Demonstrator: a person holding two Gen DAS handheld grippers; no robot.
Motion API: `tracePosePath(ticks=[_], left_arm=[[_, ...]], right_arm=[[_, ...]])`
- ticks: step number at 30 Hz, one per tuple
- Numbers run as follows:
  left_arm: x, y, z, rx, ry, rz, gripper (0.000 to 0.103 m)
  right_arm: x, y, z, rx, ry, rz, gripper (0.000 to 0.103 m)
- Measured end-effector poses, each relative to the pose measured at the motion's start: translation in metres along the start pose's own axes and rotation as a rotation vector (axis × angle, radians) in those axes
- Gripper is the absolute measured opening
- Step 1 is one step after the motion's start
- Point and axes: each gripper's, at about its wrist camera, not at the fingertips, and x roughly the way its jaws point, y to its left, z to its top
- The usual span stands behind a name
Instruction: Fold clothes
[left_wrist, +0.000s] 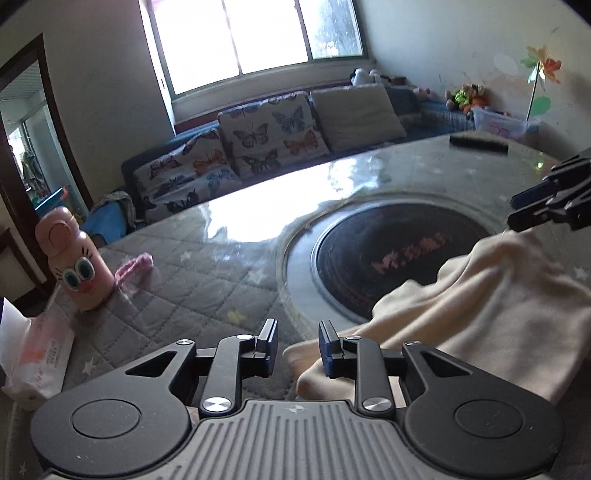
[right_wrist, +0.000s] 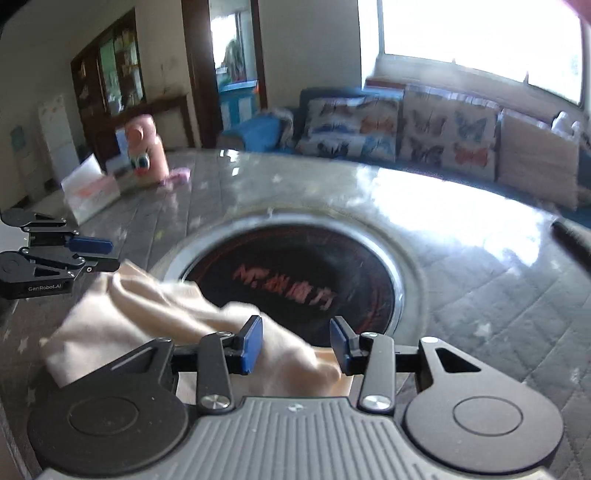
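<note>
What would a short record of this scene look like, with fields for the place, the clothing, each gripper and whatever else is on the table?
place: living room, round table with grey quilted cover
clothing: cream garment bunched at the near edge, partly over the dark round hotplate
left gripper: open, cloth edge between the pads, not pinched
right gripper: open, cloth under the left pad
other items: pink cartoon-face bottle, tissue pack, dark remote
</note>
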Motion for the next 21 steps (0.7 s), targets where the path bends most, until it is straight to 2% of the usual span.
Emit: tracePosePath(ticks=[5,9,14,21], left_arm=[[-0.007,-0.025,0.010,0.035,-0.032,-0.094,0.027],[0.014,-0.042,0.009,0.049,0.017,-0.128,0.027],[0.044,-0.047,0.005,0.048,0.078,-0.119,0.027],[0.054,-0.043,0.005,0.024,0.088,-0.089,0.038]], right_arm=[[0.007,0.011,0.004,-0.009,0.013,0.097,0.030],[0.033,0.015,0.002,0.015,0.062,0.125,0.029],[0.054,0.016,-0.005,0.037,0.087,0.103,0.029],[0.044,0.026,-0.002,0.019,0.052,0.126,0.029]])
